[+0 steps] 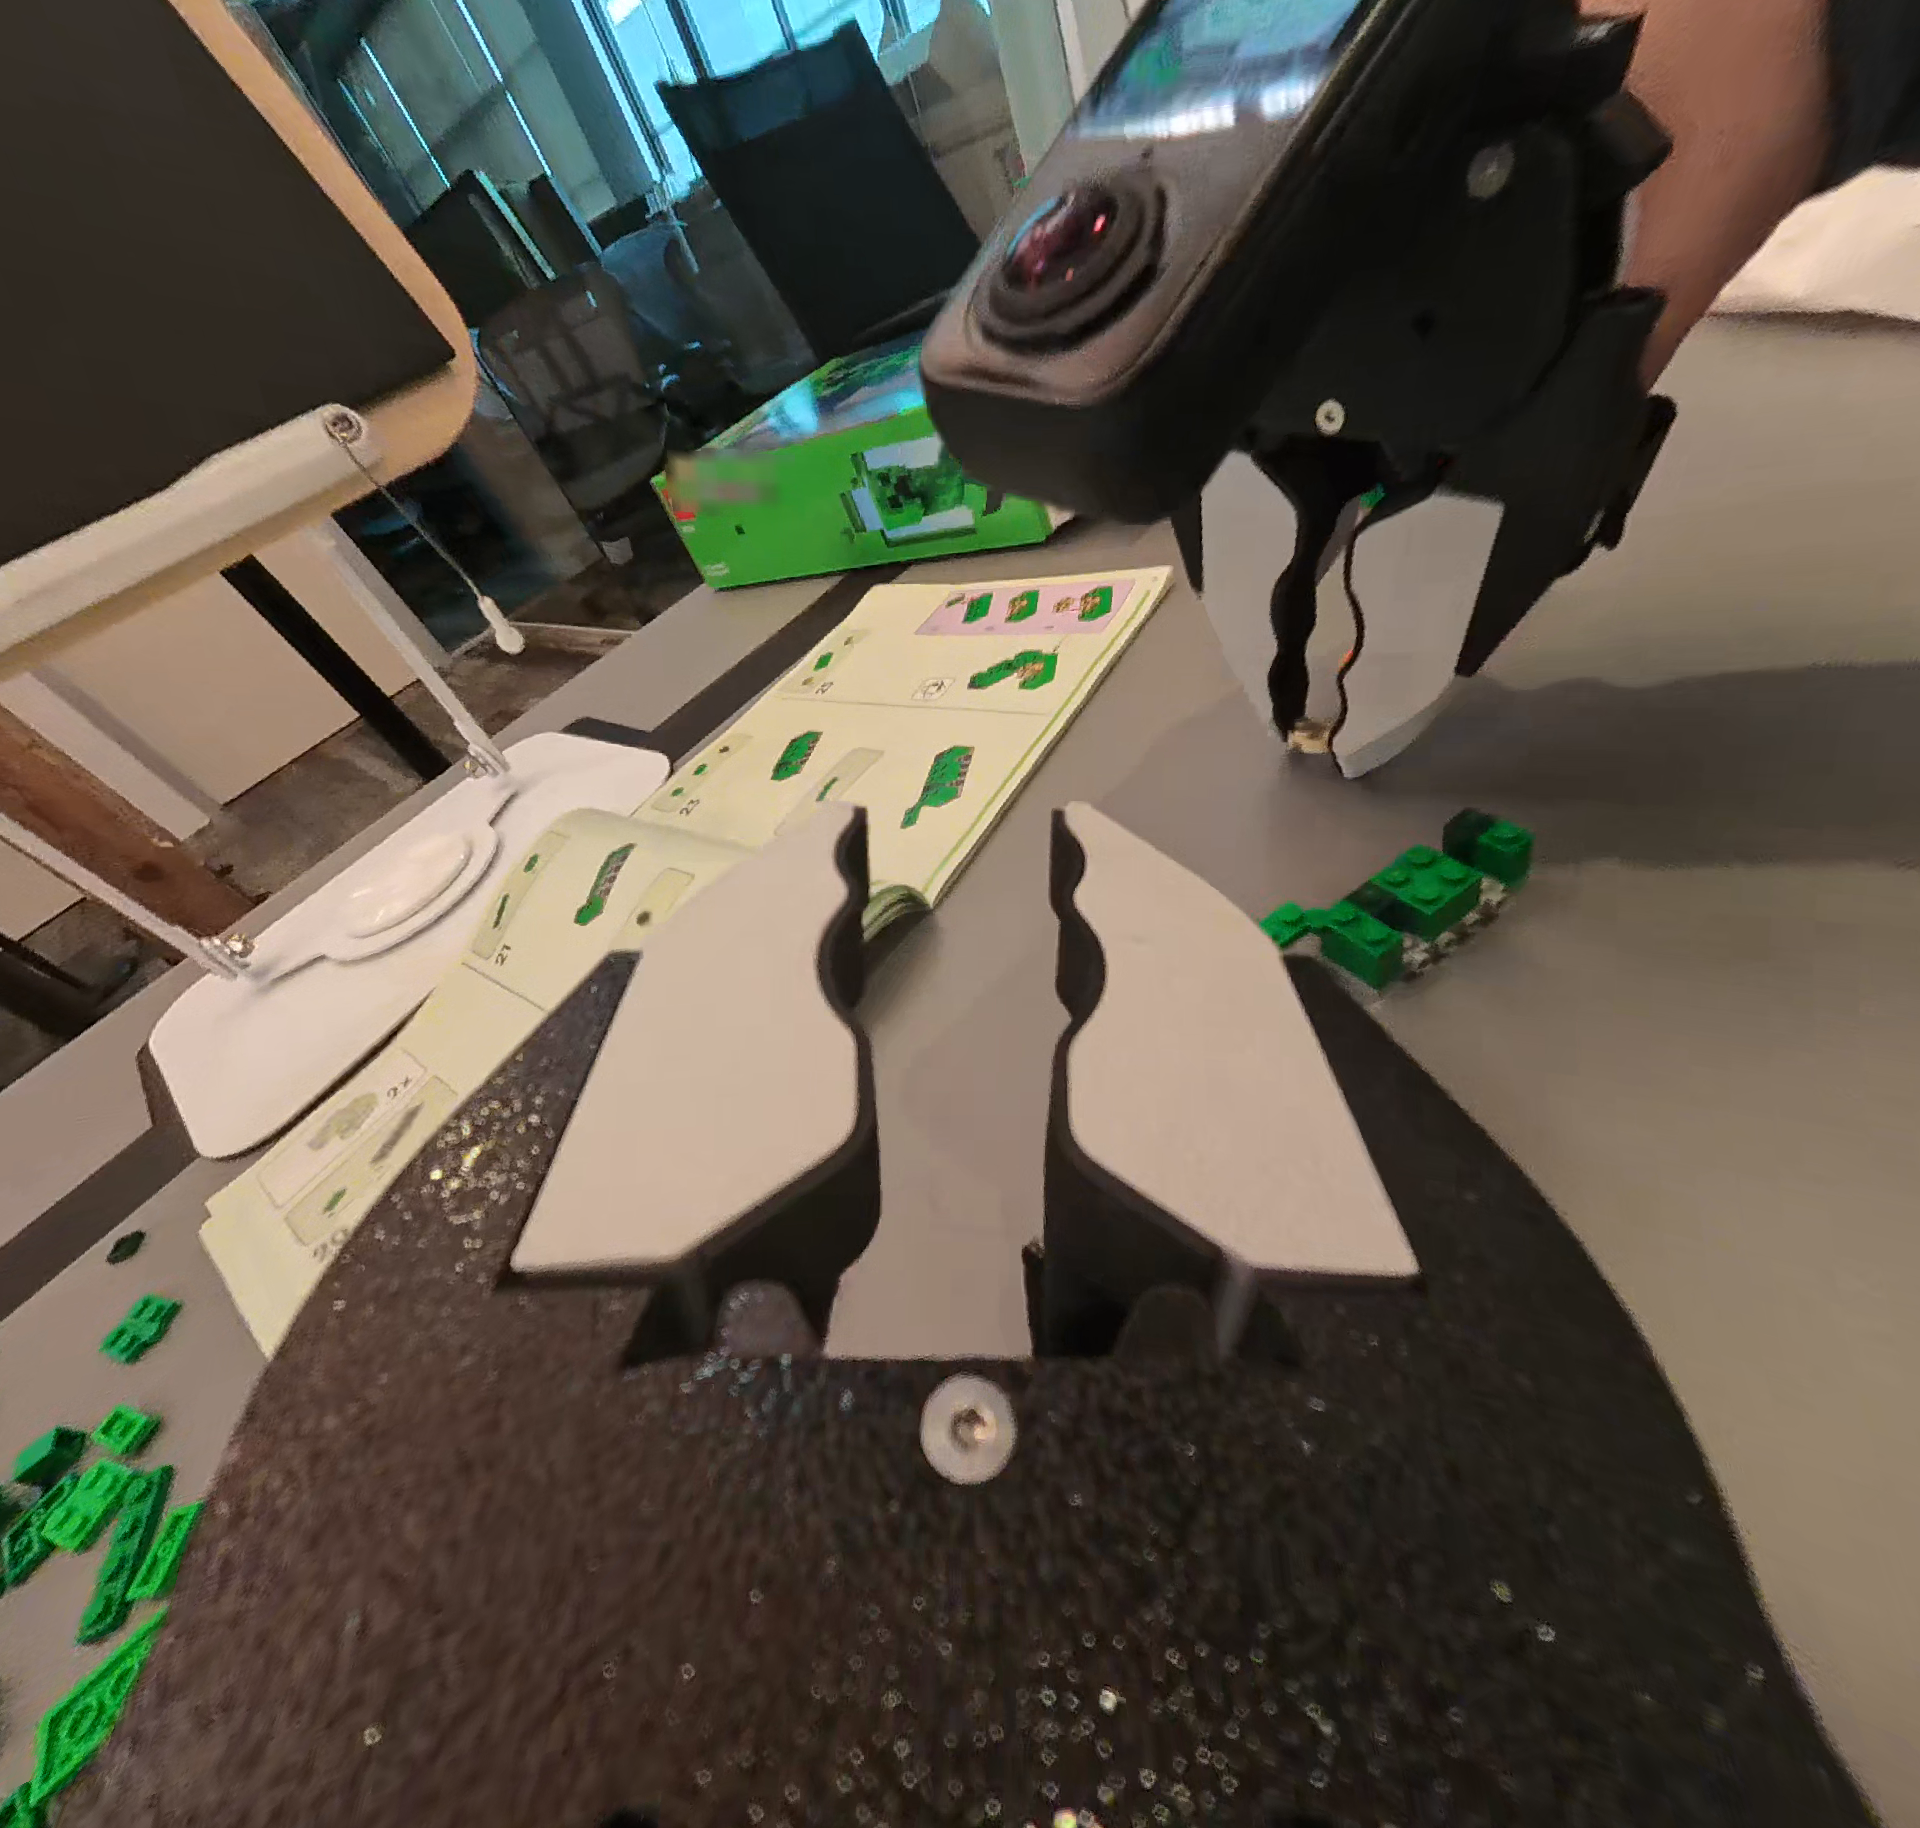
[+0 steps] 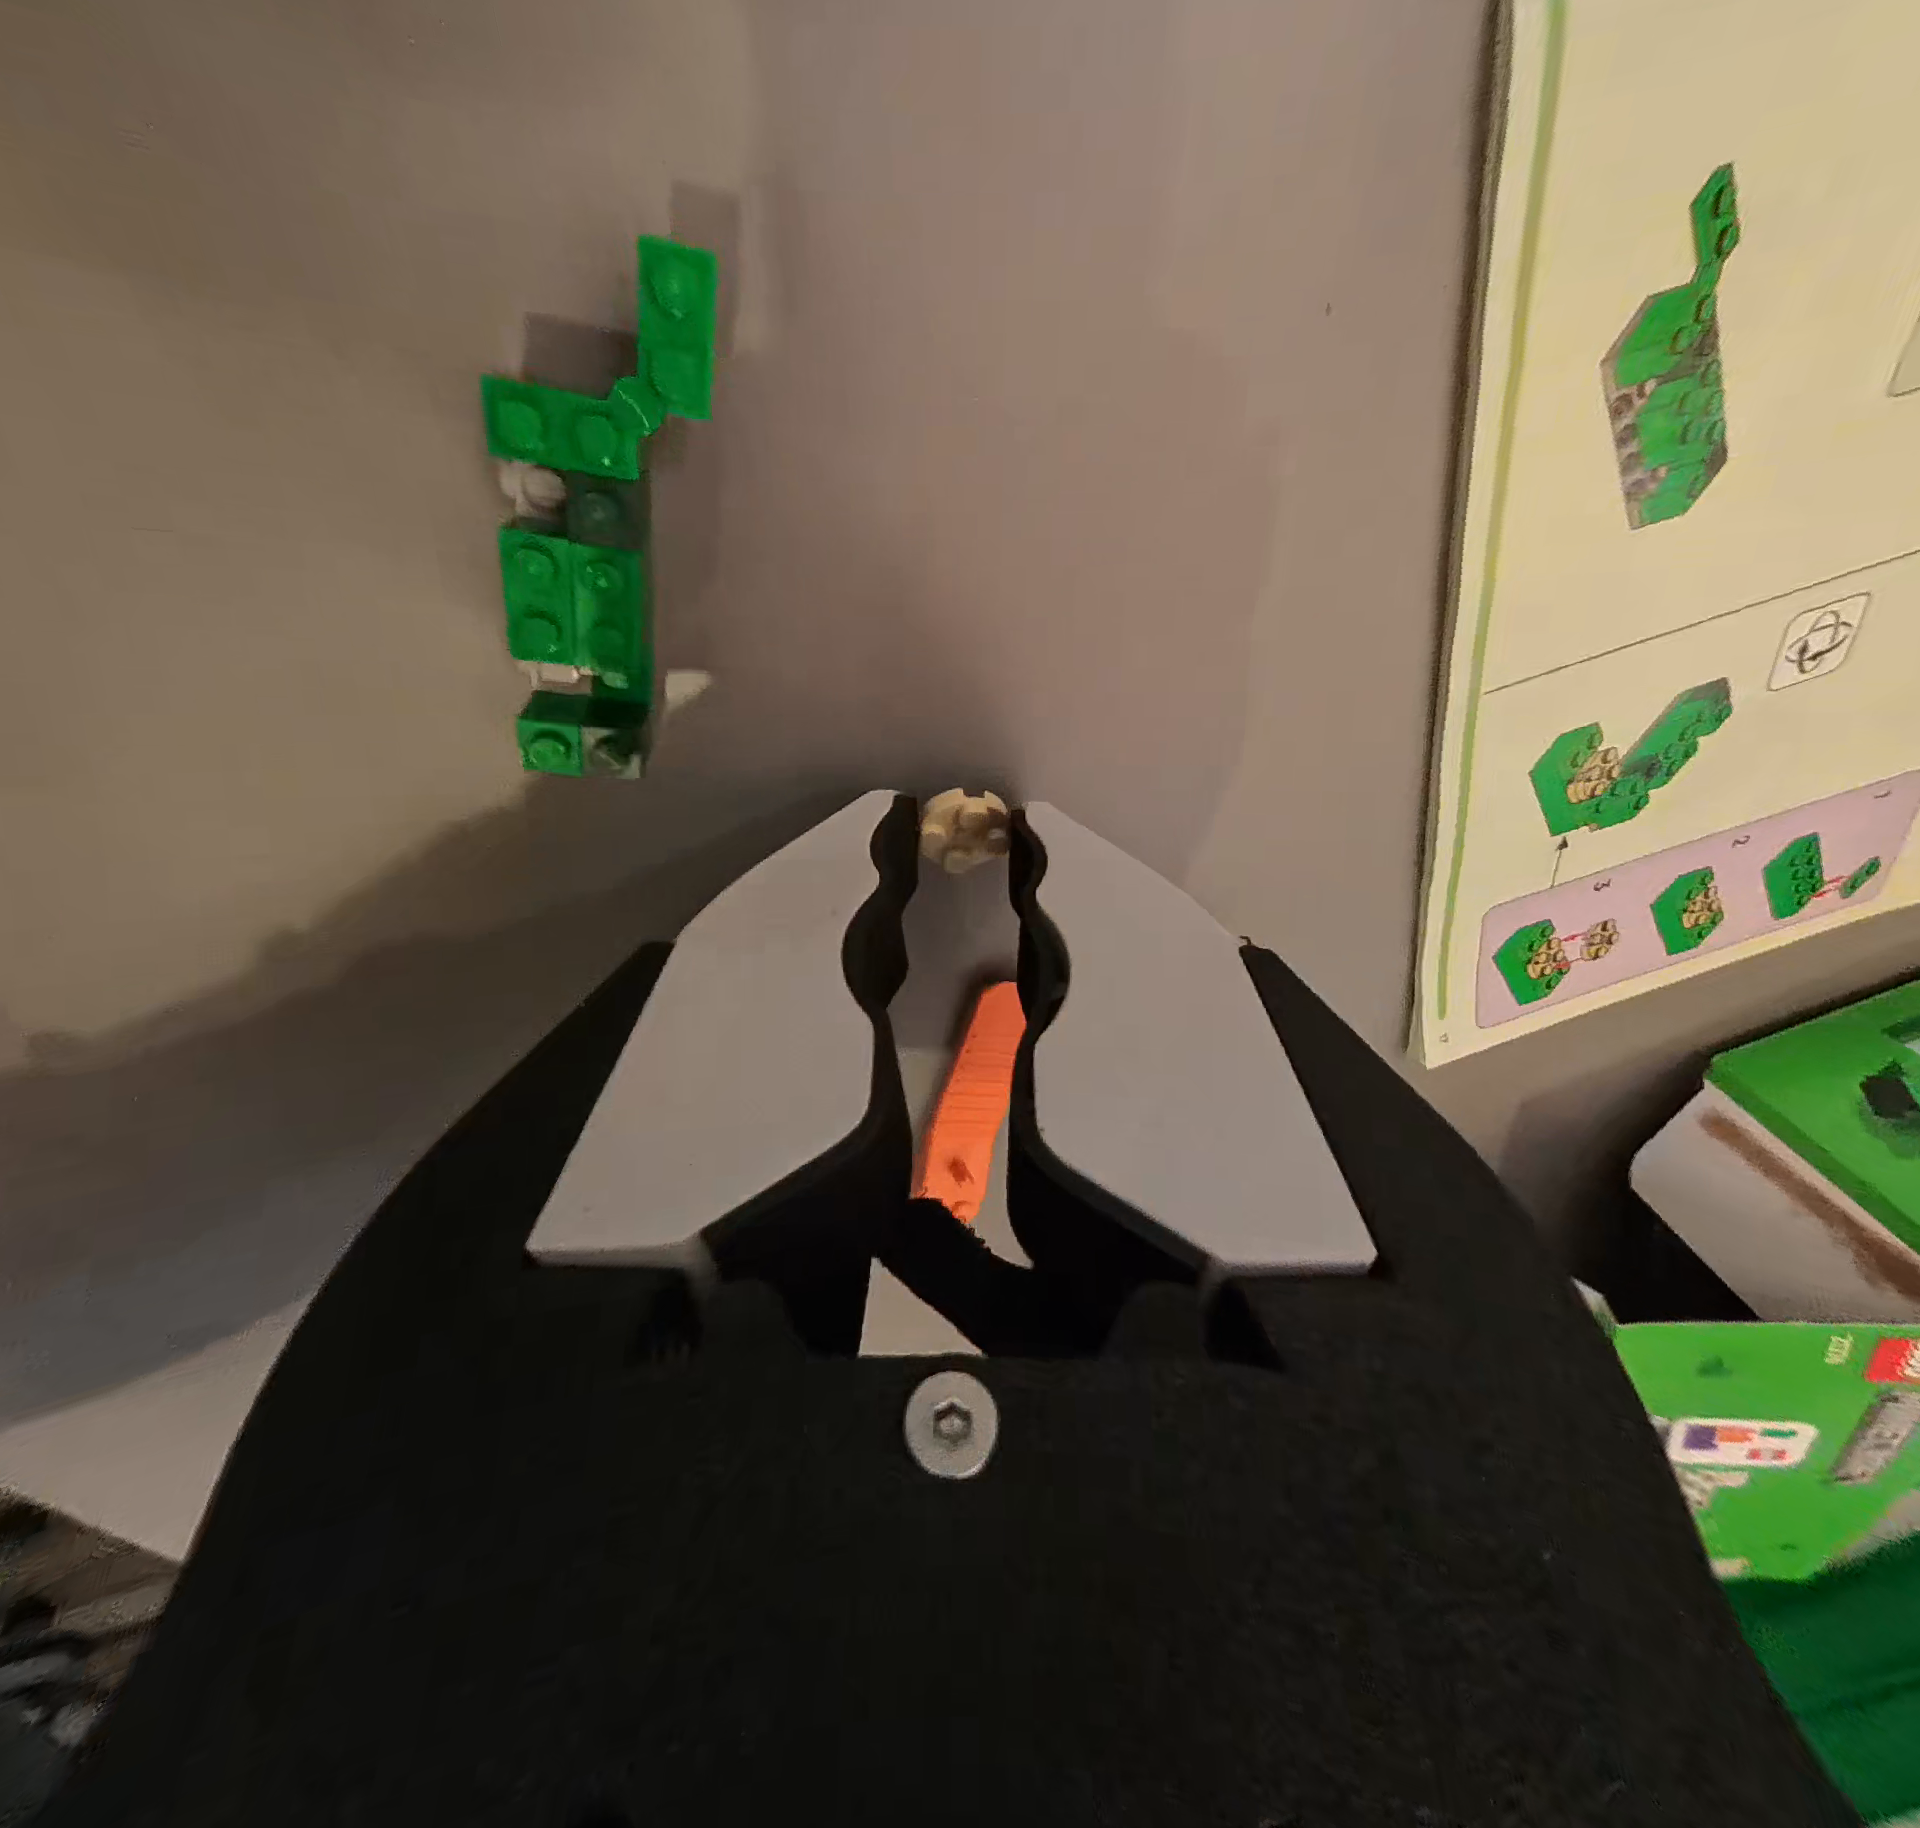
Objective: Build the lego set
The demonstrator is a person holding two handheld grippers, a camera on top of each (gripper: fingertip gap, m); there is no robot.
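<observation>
Here, on a grey counter (image 2: 1039, 324), the right hand-held gripper (image 2: 961, 822) pinches a small tan round Lego piece (image 2: 962, 831) at its very fingertips, tips pointed down close to the surface, with an orange stick-like tool (image 2: 971, 1092) visible on the counter between the fingers. The left hand-held gripper (image 1: 958, 843) hangs nearby with its fingers spread and nothing between them. Just beyond it lies the partly built green Lego assembly (image 2: 587, 521), apart from both grippers, while loose green plates (image 1: 94, 1529) sit scattered at the counter's near left. Farther off, the open instruction booklet (image 1: 935, 729) lies flat beside a white lamp base (image 1: 343, 968), and the green set box (image 1: 831, 490) rests at the counter's far edge. The step in hand appears to be fetching the tan piece; the next move likely calls for carrying it to the assembly and pressing it squarely onto a stud, perhaps with the empty gripper steadying the build.
</observation>
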